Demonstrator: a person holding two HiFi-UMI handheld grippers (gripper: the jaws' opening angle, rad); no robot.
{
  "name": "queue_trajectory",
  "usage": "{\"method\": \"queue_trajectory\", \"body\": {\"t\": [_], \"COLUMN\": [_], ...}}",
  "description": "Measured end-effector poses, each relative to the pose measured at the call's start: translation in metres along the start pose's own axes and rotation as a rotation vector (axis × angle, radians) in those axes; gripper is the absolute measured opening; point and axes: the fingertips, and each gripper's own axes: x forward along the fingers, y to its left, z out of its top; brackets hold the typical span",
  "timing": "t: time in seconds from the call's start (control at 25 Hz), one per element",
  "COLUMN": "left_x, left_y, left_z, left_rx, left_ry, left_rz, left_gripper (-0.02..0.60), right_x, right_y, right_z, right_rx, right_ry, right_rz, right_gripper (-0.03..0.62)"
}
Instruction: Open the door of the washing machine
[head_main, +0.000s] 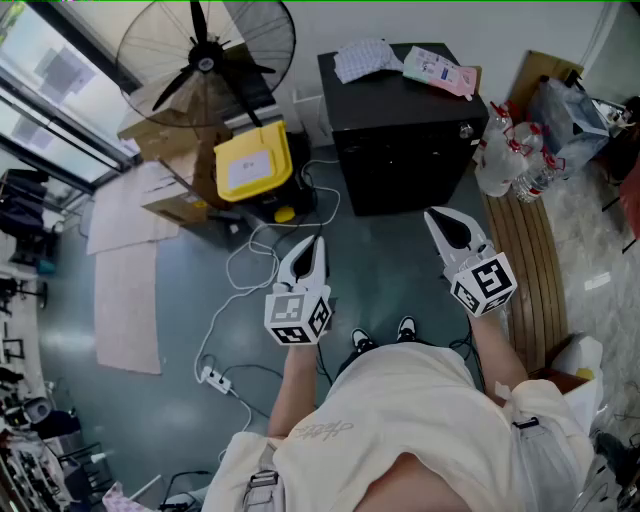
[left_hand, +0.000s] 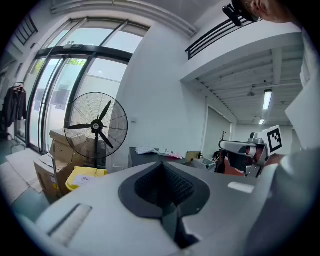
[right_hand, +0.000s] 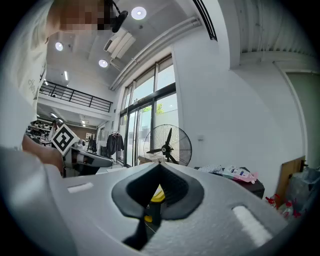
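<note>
A black box-shaped unit (head_main: 400, 130) stands on the floor straight ahead, with cloth and a pink packet on its top. I cannot make out a washing machine door on it from here. My left gripper (head_main: 310, 245) is held in the air in front of the person's body, its jaws together and empty. My right gripper (head_main: 440, 218) is beside it at the same height, also shut on nothing. Both point towards the black unit and are well short of it. The left gripper view shows its tips (left_hand: 161, 165) meeting; the right gripper view shows the same (right_hand: 160, 164).
A large floor fan (head_main: 205, 60) stands at the back left, with cardboard boxes and a yellow box (head_main: 254, 162) below it. White cables and a power strip (head_main: 215, 378) lie on the floor at left. A slatted wooden bench (head_main: 525, 260), bottles (head_main: 510, 155) and bags are at right.
</note>
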Motion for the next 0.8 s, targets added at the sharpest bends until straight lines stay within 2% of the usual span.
{"method": "queue_trajectory", "body": {"t": [0.16,0.44,0.8], "left_x": [-0.003,-0.004,-0.004], "left_y": [0.004,-0.002,-0.006], "left_z": [-0.002,-0.006,-0.004], "left_rx": [0.001,0.002,0.013], "left_ry": [0.004,0.017,0.036], "left_rz": [0.004,-0.012,-0.033], "left_gripper": [0.017,0.017,0.017], "right_x": [0.001,-0.005,-0.012], "right_y": [0.012,0.02,0.019], "right_z": [-0.007,-0.012,-0.01], "right_rx": [-0.007,0.044,0.043], "right_ry": [0.007,-0.003,-0.01], "right_rz": [0.016,0.035,0.02], "right_gripper": [0.002,0.002,0.002]}}
